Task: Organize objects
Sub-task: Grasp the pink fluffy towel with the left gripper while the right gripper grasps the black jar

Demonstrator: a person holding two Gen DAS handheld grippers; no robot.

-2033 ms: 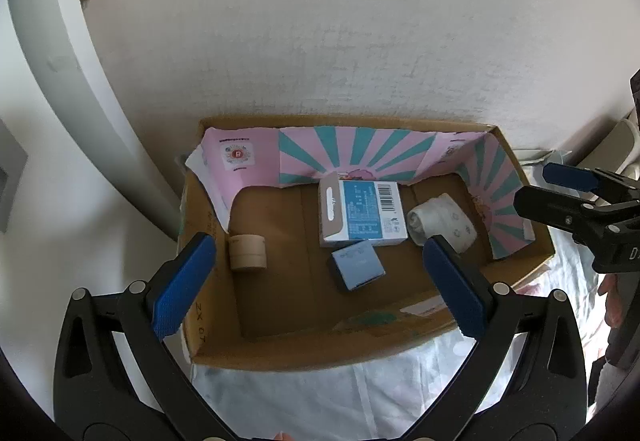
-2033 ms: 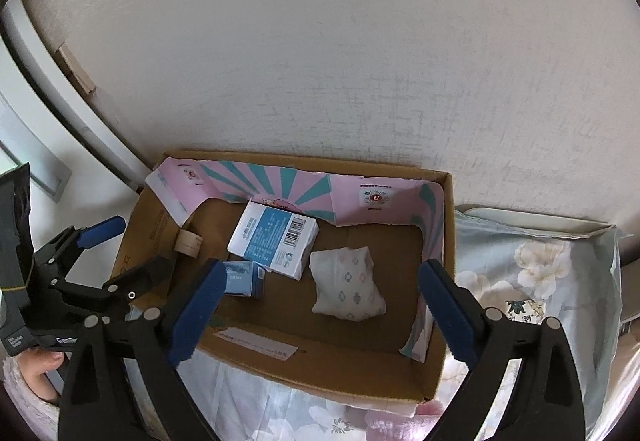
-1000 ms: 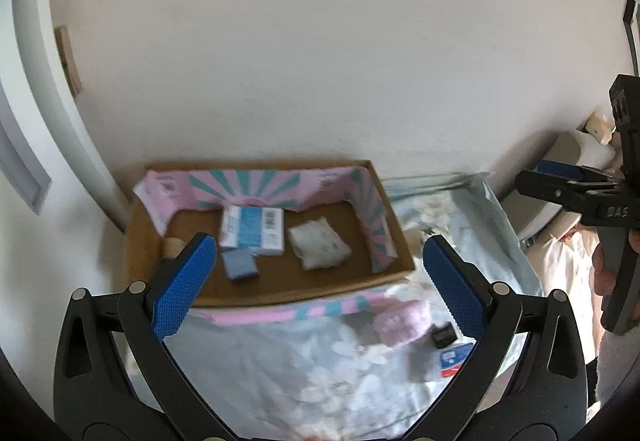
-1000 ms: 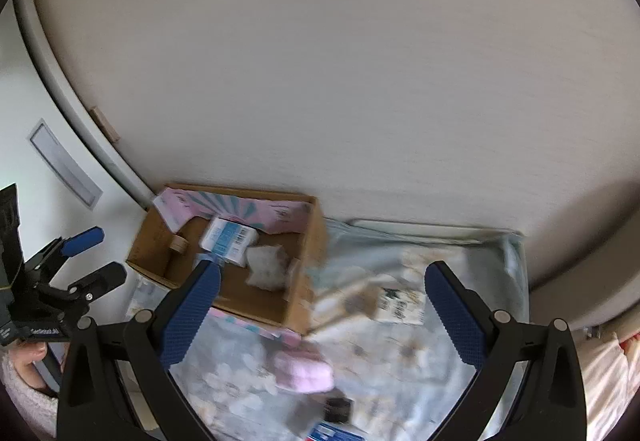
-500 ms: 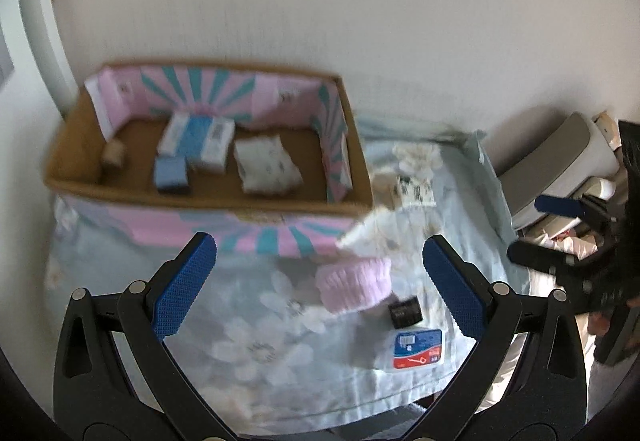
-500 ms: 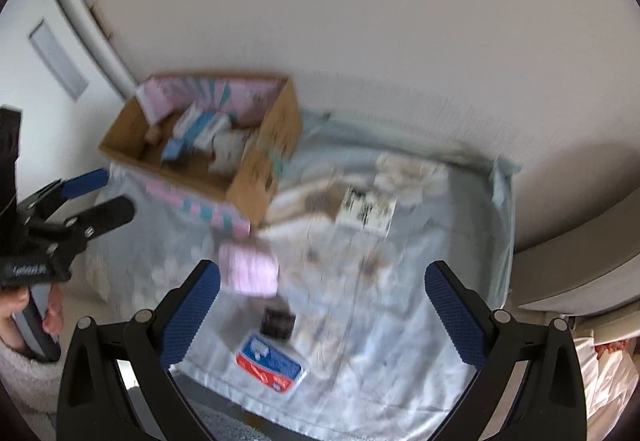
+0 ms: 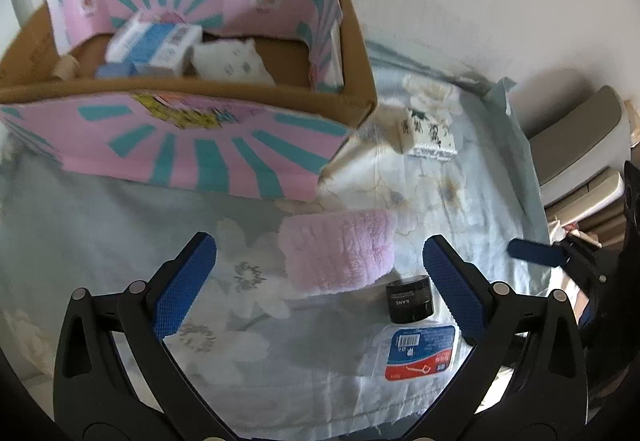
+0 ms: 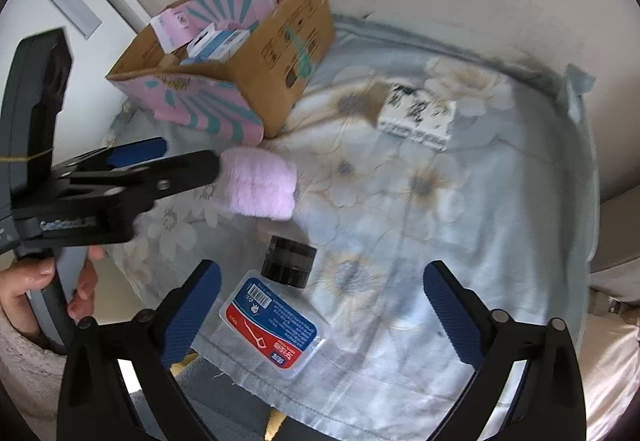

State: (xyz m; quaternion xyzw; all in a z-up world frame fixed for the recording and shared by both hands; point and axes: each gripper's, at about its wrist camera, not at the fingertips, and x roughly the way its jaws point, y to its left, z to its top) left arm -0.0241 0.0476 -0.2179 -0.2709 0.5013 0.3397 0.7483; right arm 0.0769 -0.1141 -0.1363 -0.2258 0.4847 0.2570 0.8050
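A fluffy pink roll (image 7: pixel 338 249) (image 8: pixel 256 183) lies on the floral cloth in front of the cardboard box (image 7: pixel 192 157) (image 8: pixel 280 53). My left gripper (image 7: pixel 320 285) is open, its jaws either side of the pink roll and just short of it; it also shows in the right wrist view (image 8: pixel 160 161). A black jar (image 7: pixel 409 299) (image 8: pixel 289 261) and a flat floss-pick pack (image 7: pixel 420 351) (image 8: pixel 272 325) lie near the cloth's front edge. My right gripper (image 8: pixel 320 313) is open and empty above them. A white patterned box (image 7: pixel 428 133) (image 8: pixel 416 117) lies farther back.
The box holds a blue-and-white carton (image 7: pixel 156 41), a white pouch (image 7: pixel 232 61), a small blue box (image 7: pixel 114 71) and a tape roll (image 7: pixel 66 67). The wall runs behind. A beige seat (image 7: pixel 576 137) stands at the right. The cloth's edge (image 8: pixel 360 413) is close in front.
Both grippers have pulled back from over the box and dropped low toward the cloth. The left one now stands at the pink roll, the right one over the jar and pack.
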